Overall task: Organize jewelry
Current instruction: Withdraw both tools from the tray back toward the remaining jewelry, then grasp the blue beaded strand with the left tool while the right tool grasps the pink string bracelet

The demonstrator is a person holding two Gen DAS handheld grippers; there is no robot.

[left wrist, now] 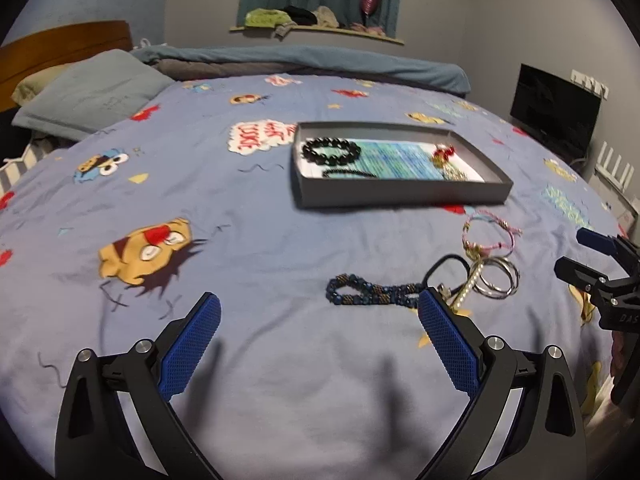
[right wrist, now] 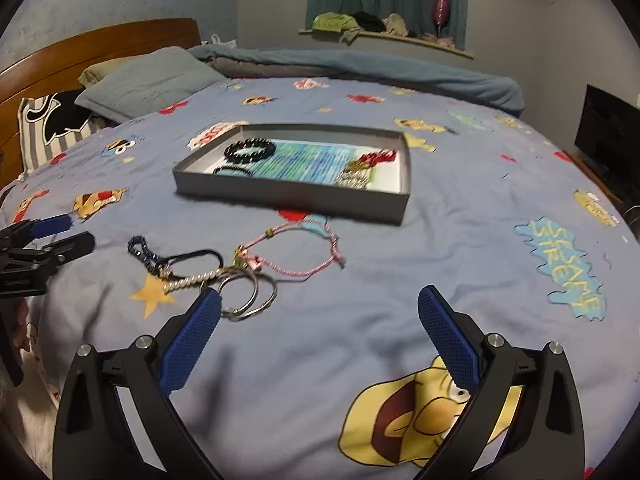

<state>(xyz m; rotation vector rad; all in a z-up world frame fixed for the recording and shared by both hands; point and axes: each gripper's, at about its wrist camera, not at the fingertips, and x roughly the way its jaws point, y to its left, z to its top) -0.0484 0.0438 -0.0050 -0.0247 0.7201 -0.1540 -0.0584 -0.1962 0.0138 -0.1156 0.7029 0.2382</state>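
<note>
A grey shallow box (left wrist: 400, 194) (right wrist: 288, 194) lies on the bed and holds a black bead bracelet (left wrist: 331, 151) (right wrist: 250, 150), a thin dark bracelet (left wrist: 350, 173) and a red and gold piece (left wrist: 442, 155) (right wrist: 370, 162). In front of it on the sheet lie a blue bead bracelet (left wrist: 372, 294) (right wrist: 140, 250), a black cord loop (left wrist: 446, 268) (right wrist: 196, 258), silver bangles (left wrist: 496, 278) (right wrist: 248, 292) and a pink string bracelet (left wrist: 490, 232) (right wrist: 296, 256). My left gripper (left wrist: 318, 312) is open just before the blue bracelet. My right gripper (right wrist: 320, 308) is open, right of the bangles.
The bed has a blue cartoon-print sheet (left wrist: 240, 248). Pillows (left wrist: 88, 92) and a wooden headboard (right wrist: 100, 44) are at the far left, a rolled blanket (left wrist: 320, 60) at the back. A black screen (left wrist: 556, 108) stands to the right.
</note>
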